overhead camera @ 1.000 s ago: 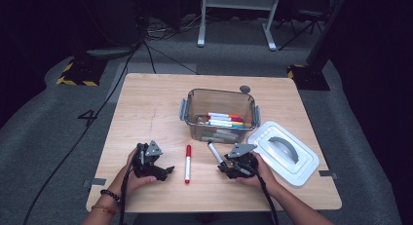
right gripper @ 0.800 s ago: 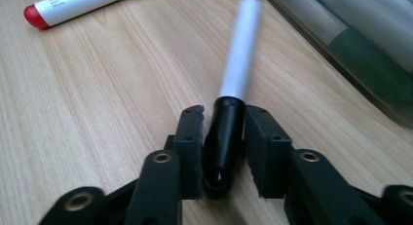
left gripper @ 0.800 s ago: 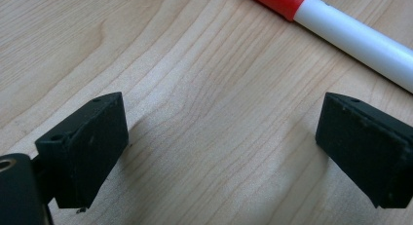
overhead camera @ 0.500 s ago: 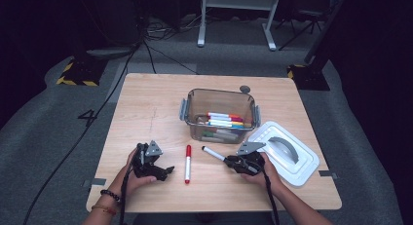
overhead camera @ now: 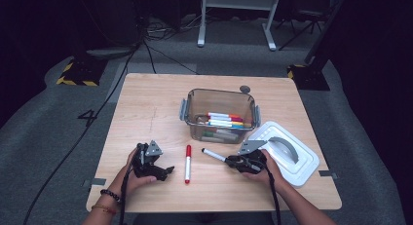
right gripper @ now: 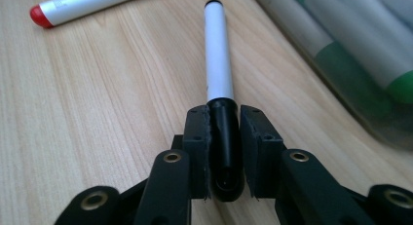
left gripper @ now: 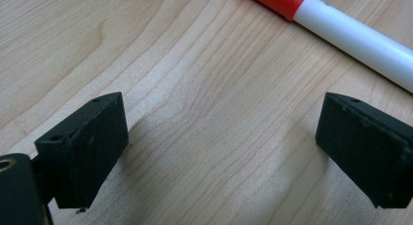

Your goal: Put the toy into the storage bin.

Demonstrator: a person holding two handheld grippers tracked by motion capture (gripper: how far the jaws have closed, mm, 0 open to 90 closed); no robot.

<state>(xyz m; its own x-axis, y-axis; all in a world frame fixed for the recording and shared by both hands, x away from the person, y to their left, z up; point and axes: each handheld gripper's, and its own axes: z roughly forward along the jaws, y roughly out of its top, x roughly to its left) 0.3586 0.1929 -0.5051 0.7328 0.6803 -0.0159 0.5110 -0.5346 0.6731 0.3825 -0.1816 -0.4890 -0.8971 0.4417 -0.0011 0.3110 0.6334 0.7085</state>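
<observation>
A black-capped white marker (overhead camera: 213, 155) lies low over the table with its cap clamped in my right gripper (overhead camera: 231, 161), which is shut on it. The right gripper view shows the black cap between the pads (right gripper: 198, 130) and the white barrel (right gripper: 217, 64) pointing away from the gripper (right gripper: 224, 132). A red-capped marker (overhead camera: 187, 164) lies on the wood between my two hands. My left gripper (overhead camera: 165, 172) rests on the table to its left, open with nothing between its jaws. In the left gripper view (left gripper: 221, 147) the red marker (left gripper: 350, 32) lies just beyond the jaws.
A clear plastic container (overhead camera: 219, 91) holding several markers (overhead camera: 224, 120) stands at mid-table behind the grippers. Its white lid (overhead camera: 302, 169) with a grey handle lies at the right, beside my right hand. In the right gripper view the container wall (right gripper: 360, 64) is close on the right.
My right gripper has closed on the black marker's cap and turned to point left along the table. The left gripper and red marker have stayed put.
</observation>
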